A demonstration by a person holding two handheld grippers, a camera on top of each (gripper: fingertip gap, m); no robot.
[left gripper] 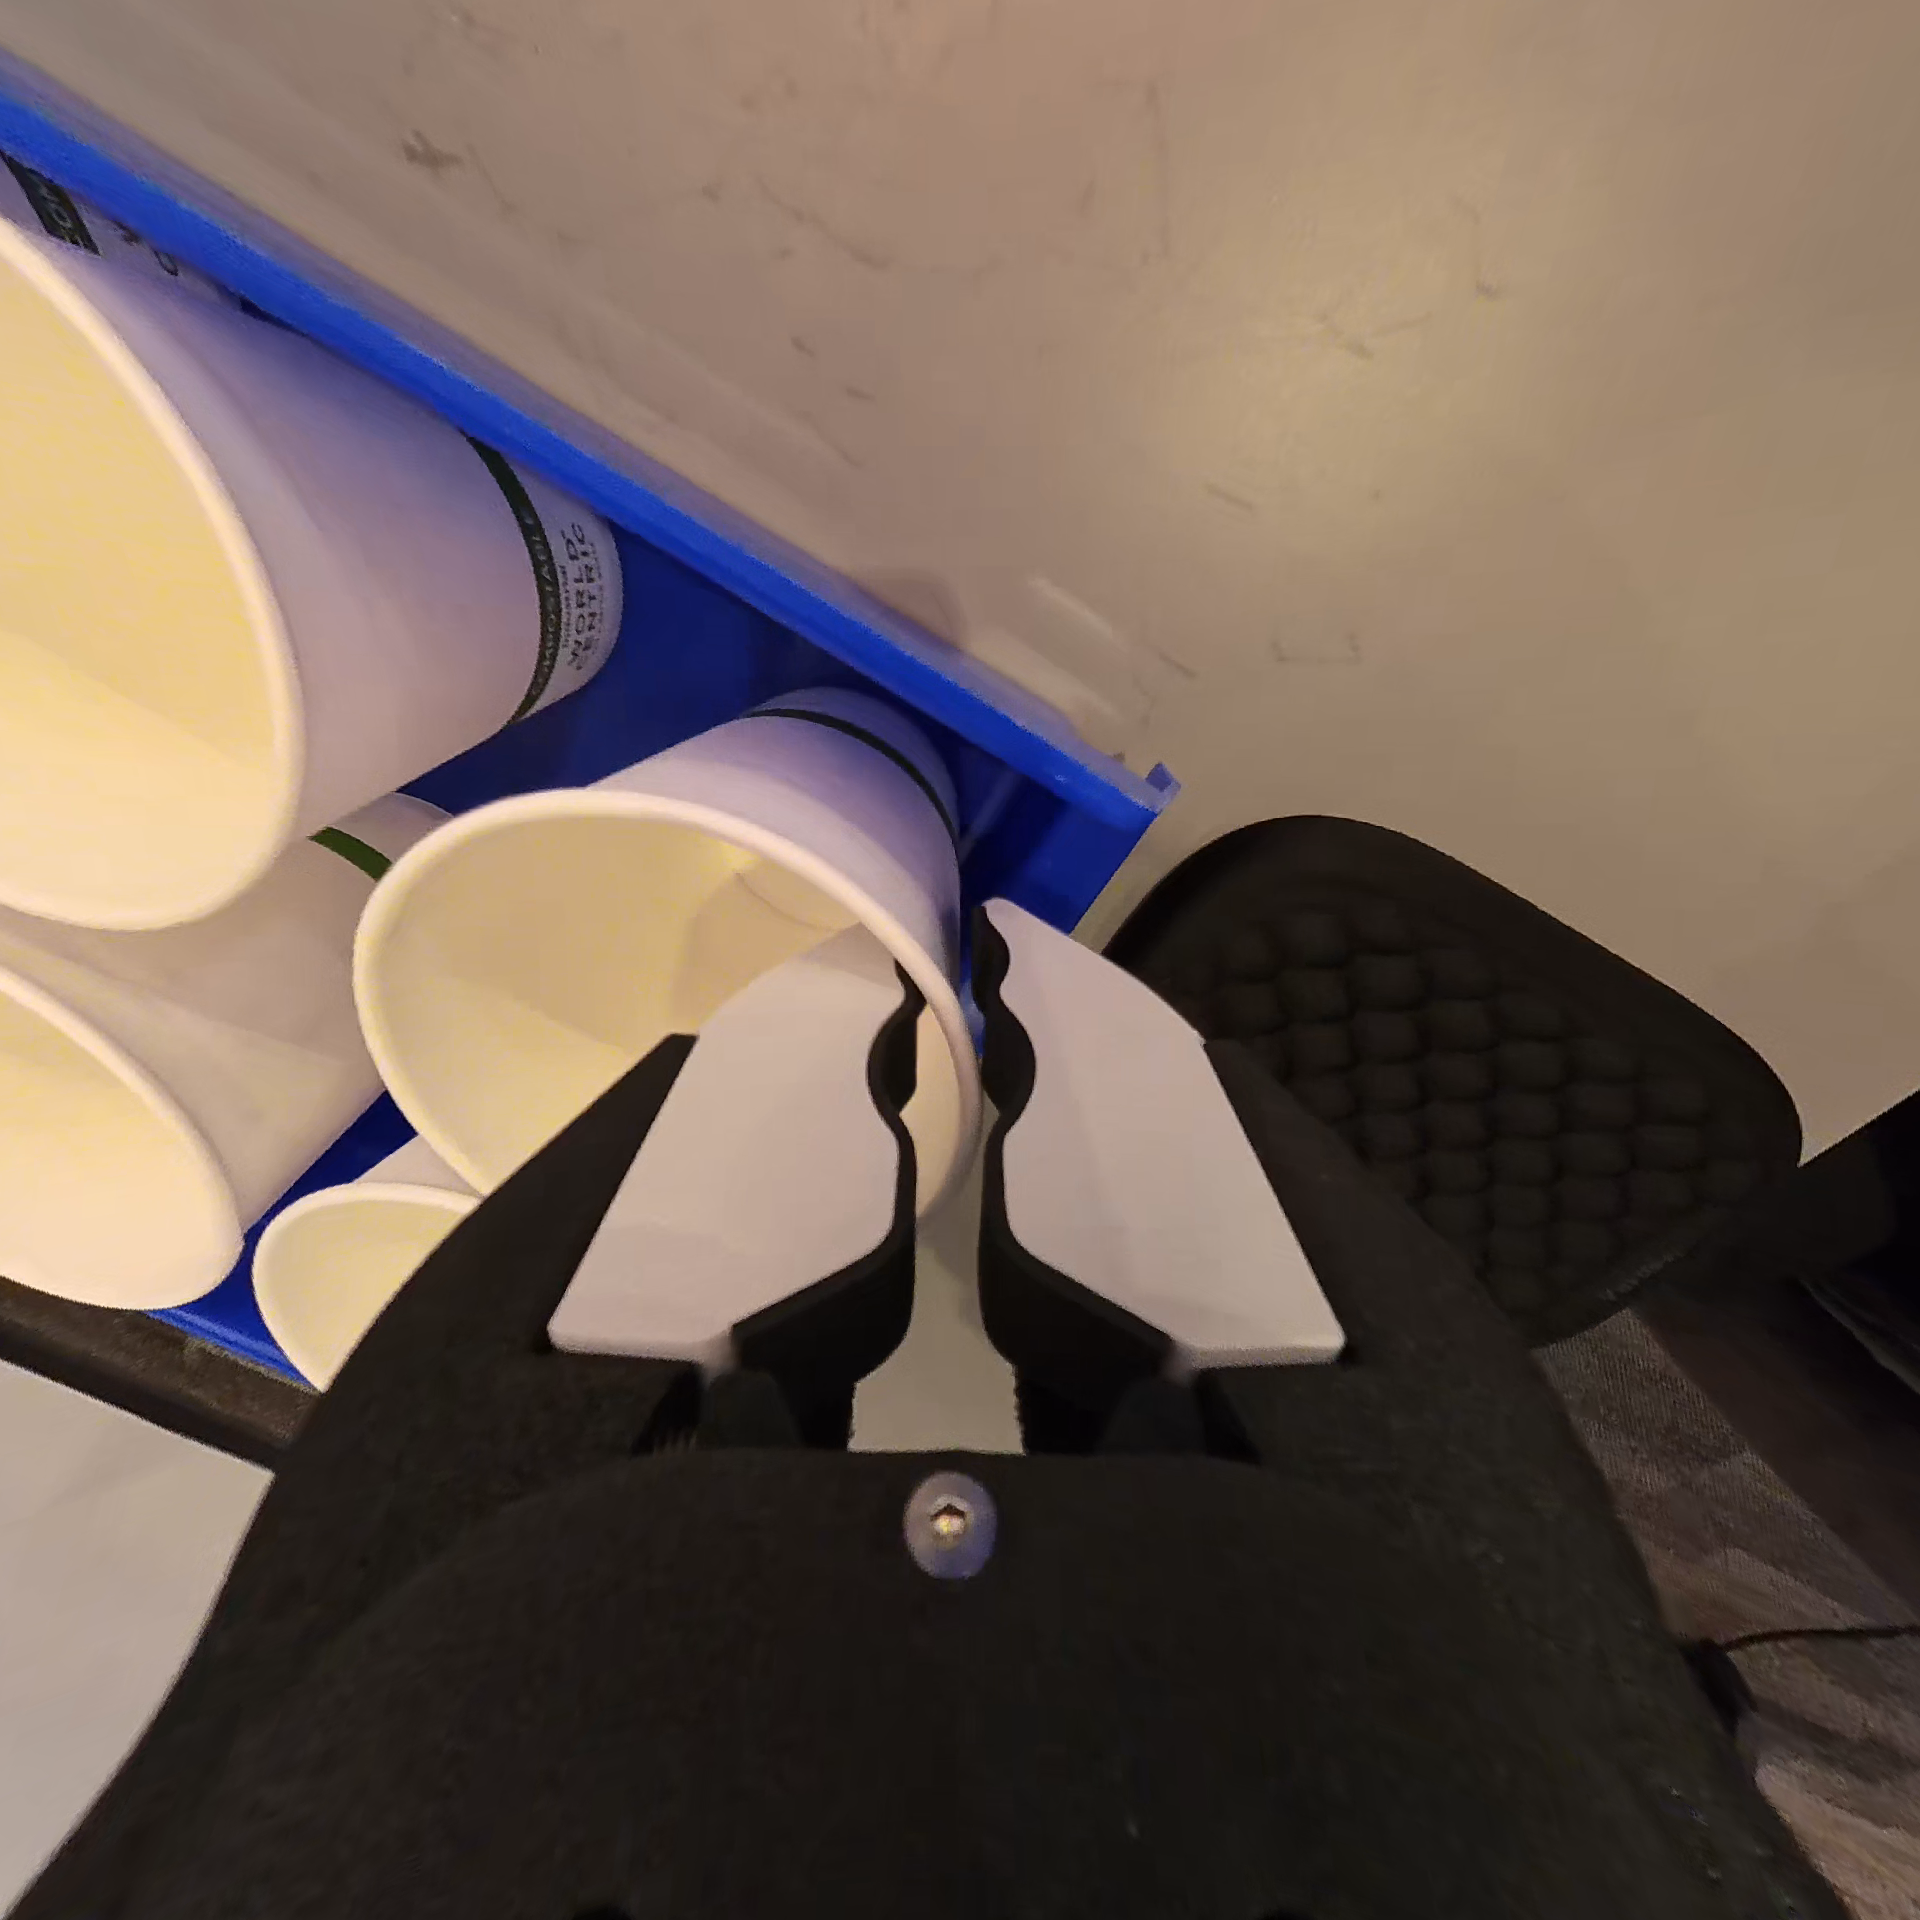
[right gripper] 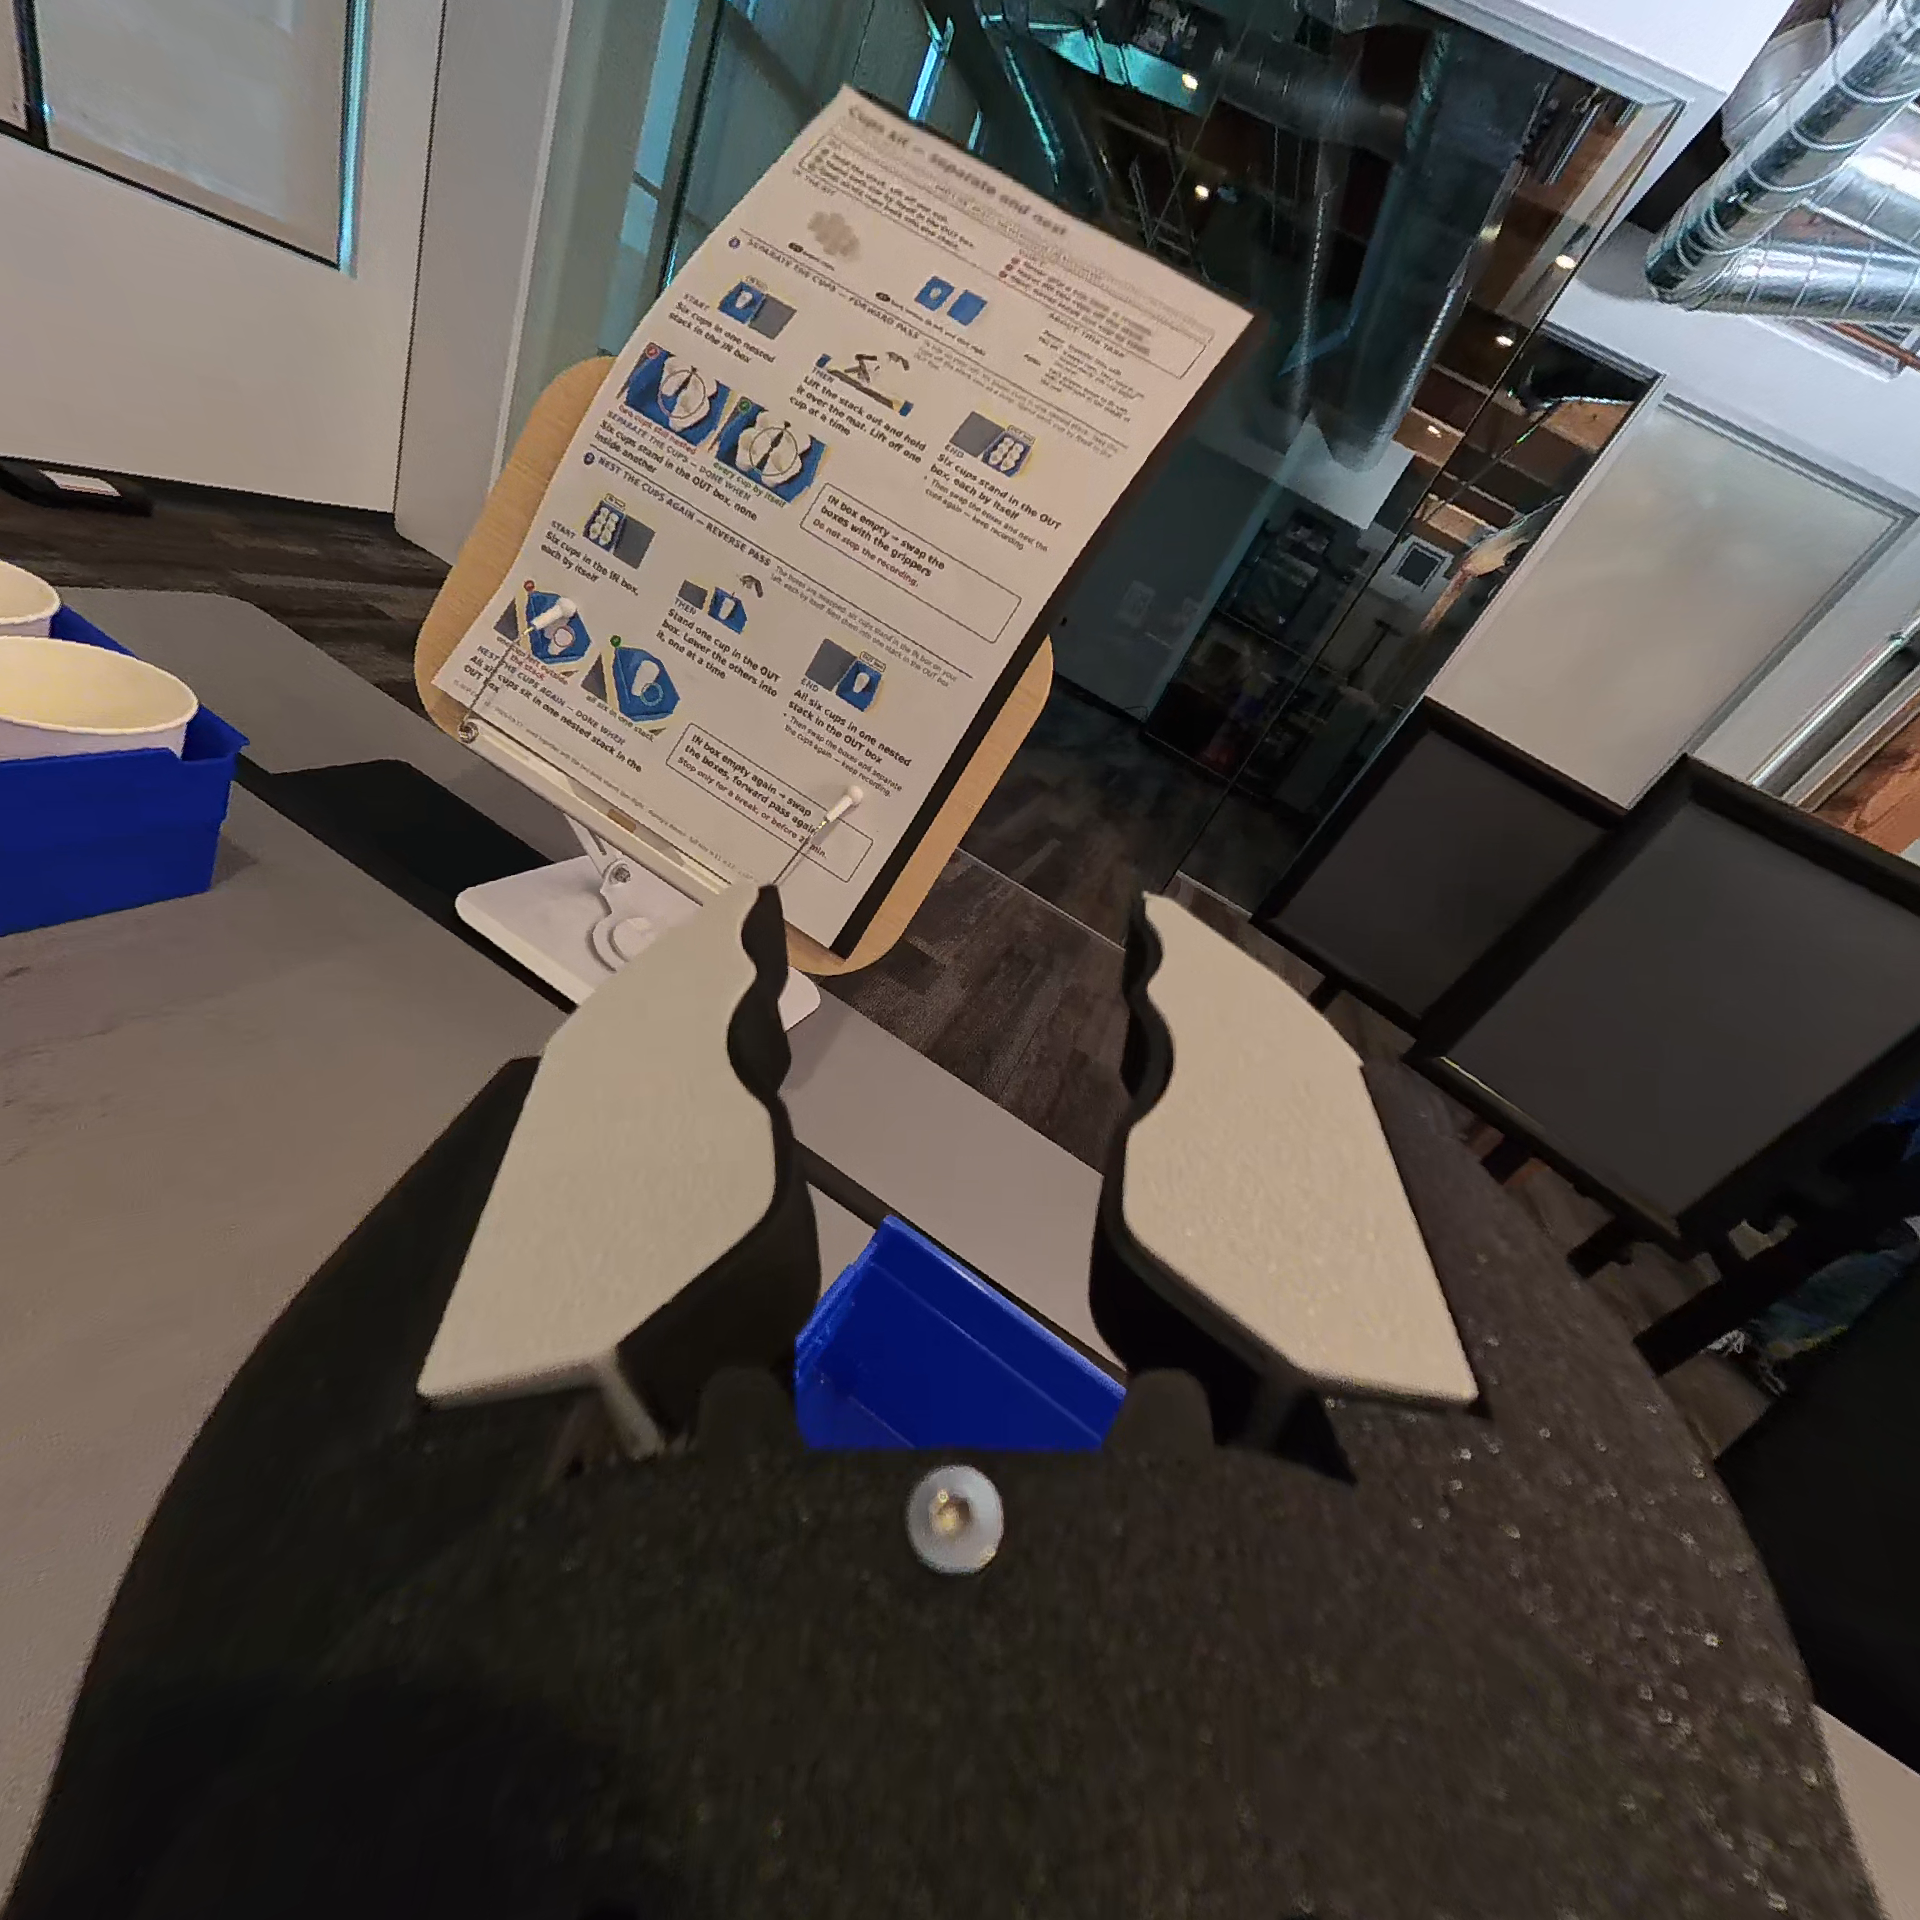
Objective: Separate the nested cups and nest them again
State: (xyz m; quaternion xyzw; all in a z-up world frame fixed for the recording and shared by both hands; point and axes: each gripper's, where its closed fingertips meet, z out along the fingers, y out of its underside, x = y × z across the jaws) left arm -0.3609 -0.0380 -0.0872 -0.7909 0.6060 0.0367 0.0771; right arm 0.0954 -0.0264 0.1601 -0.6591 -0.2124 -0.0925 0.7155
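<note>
Left gripper (left gripper: 945,997) is clamped on the wall of a white paper cup (left gripper: 665,935), one finger inside, one outside. That cup sits w/ other cups (left gripper: 135,582) in a blue bin (left gripper: 727,582), toward 10 o'clock. Right gripper (right gripper: 951,935) is held wide open, nothing between the fingers; a second blue bin (right gripper: 935,1361) is seen thru the gap, instruction sheet (right gripper: 831,499) at 12 on the worktop (right gripper: 208,1122).

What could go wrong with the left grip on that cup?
1. The left gripper pinches only the thin rim wall of the cup; it may crease or slip out.
2. Neighbouring cups crowd the blue box; lifting could drag or tip them.
3. The right gripper hangs open, away from the cups, giving no support.
</note>
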